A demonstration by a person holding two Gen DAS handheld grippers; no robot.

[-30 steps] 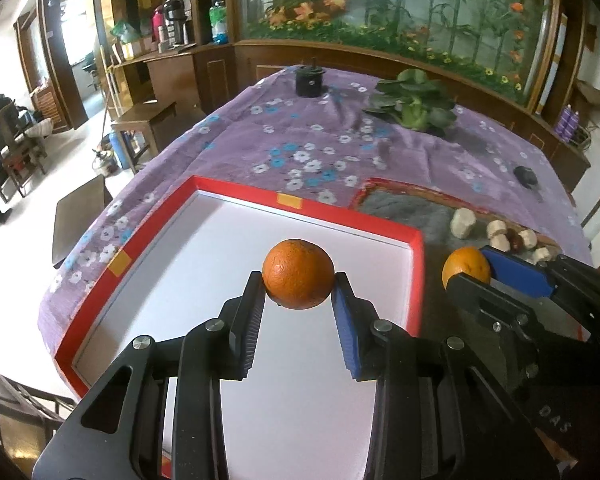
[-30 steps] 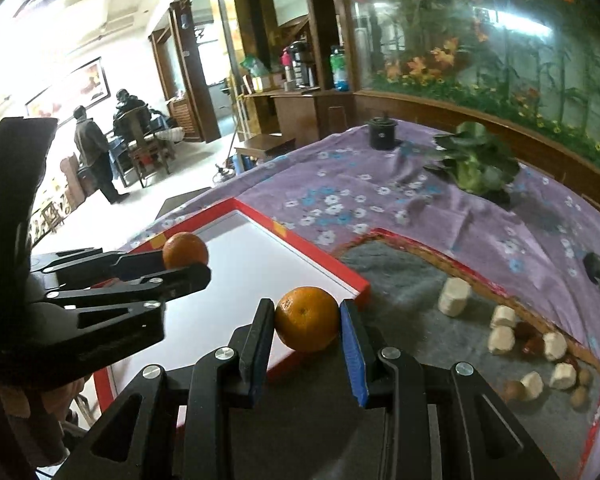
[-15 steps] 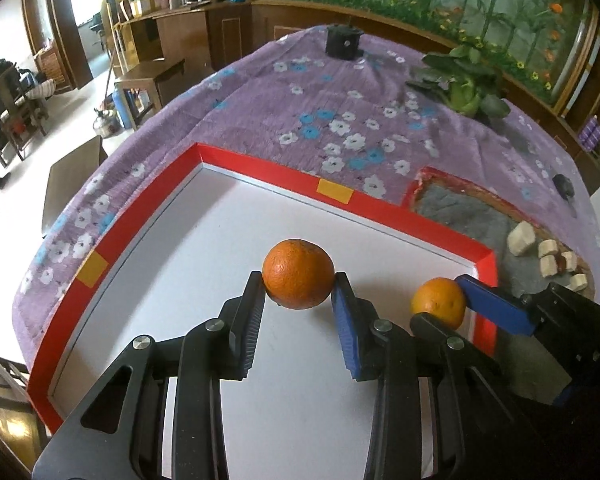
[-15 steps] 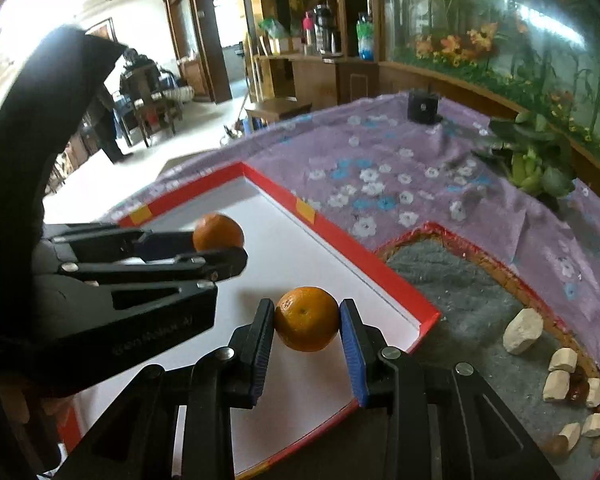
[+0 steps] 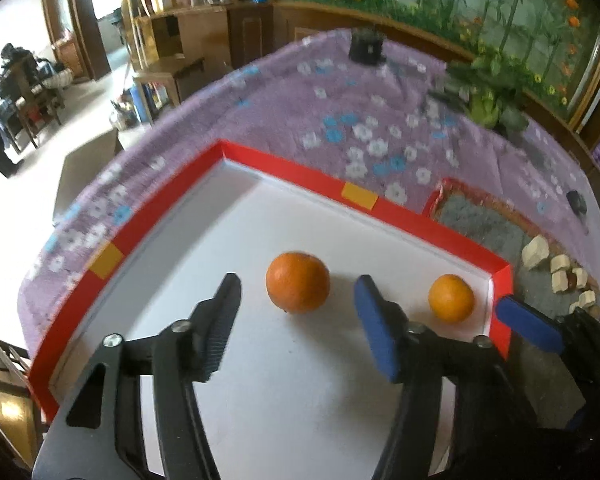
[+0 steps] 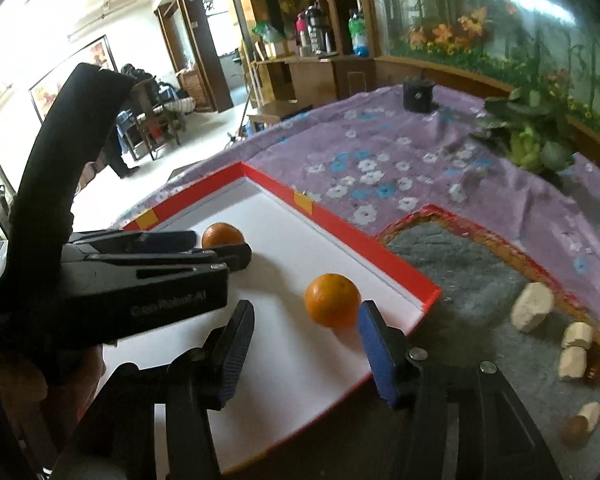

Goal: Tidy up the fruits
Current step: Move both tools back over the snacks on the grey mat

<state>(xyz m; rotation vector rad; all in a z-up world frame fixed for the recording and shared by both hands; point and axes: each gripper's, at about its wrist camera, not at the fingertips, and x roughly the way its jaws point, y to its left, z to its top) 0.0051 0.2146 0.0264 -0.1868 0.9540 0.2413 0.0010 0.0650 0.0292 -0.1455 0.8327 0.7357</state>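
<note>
Two oranges lie on the white floor of a red-rimmed tray [image 5: 300, 172]. In the left wrist view one orange [image 5: 298, 282] rests between the jaws of my left gripper [image 5: 296, 300], which are opening; neither pad touches it. The second orange [image 5: 451, 298] lies near the tray's right corner, beside a blue pad [image 5: 524, 326] of the right gripper. In the right wrist view that orange [image 6: 332, 300] sits between the opening jaws of my right gripper [image 6: 306, 328], close to the blue pad and well clear of the black one. My left gripper [image 6: 220, 249] and its orange [image 6: 222, 235] show at left.
A second tray [image 6: 480, 236] with a grey mat holds several pale chunks [image 6: 534, 312] and brown nuts at right. A leafy plant [image 6: 532, 148] and a black pot [image 6: 418, 94] stand farther back on the purple flowered cloth [image 6: 380, 152]. People sit in the room beyond.
Both grippers sank over the white tray and their jaws have spread. Each orange, gripped before, now lies loose on the tray floor.
</note>
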